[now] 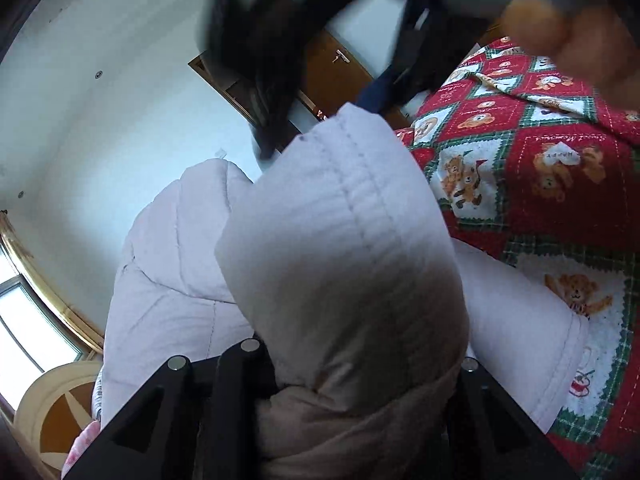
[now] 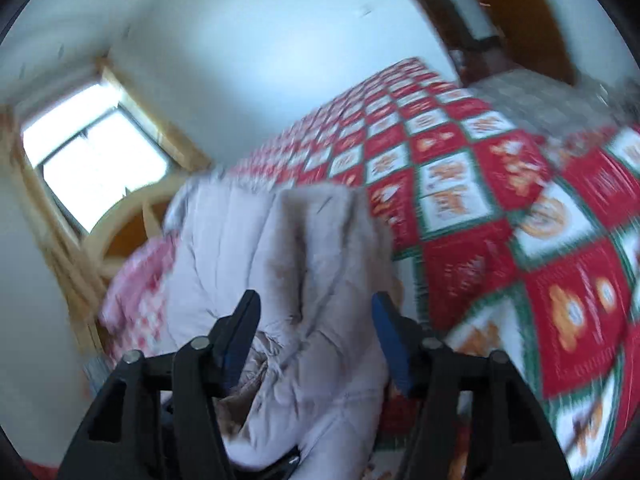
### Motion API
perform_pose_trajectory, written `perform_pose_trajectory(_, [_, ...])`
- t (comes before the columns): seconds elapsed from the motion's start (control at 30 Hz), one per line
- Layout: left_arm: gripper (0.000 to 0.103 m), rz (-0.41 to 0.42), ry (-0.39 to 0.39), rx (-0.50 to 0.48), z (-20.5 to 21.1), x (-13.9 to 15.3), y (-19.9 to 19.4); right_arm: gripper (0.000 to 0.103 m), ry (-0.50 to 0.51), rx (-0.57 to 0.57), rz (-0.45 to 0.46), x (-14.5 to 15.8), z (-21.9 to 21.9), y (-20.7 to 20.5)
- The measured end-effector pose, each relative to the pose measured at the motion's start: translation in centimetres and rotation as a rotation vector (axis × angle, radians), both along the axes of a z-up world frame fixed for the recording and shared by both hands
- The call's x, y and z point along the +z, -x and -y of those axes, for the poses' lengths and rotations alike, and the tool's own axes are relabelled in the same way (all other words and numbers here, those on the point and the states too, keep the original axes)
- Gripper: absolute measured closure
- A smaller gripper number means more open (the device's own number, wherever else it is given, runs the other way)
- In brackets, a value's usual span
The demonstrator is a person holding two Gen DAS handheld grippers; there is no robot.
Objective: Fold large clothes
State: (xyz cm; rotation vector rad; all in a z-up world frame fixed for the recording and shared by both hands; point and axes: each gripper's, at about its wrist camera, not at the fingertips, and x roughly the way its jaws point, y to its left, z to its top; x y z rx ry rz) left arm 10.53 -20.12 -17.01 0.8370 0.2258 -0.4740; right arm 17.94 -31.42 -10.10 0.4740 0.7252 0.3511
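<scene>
A pale lilac padded jacket fills the left wrist view. A thick fold of it bulges up between the fingers of my left gripper, which is shut on it and holds it above the bed; the fingertips are hidden by the fabric. In the right wrist view the same jacket, with a fur-trimmed edge, lies bunched in front of my right gripper. That gripper's blue-padded fingers stand wide apart on either side of the cloth. The view is motion-blurred.
A red, green and white teddy-bear quilt covers the bed. A blurred dark figure and a hand are at the top. A wooden door, a window and a round wooden headboard border the bed.
</scene>
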Motion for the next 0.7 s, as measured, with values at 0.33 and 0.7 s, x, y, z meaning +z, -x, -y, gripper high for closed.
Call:
perform_pose_trajectory(0.33, [0.065, -0.037, -0.055, -0.115, -4.1, 2.1, 2.7, 0.09, 0.035, 0.026, -0.176, -5.1, -1.6, -1.9])
perform_pose_trajectory(0.7, [0.037, -0.202, 0.331, -0.234, -13.8, 10.0, 4.9, 0.09, -0.029, -0.005, -0.174, -6.5, -1.2, -1.9])
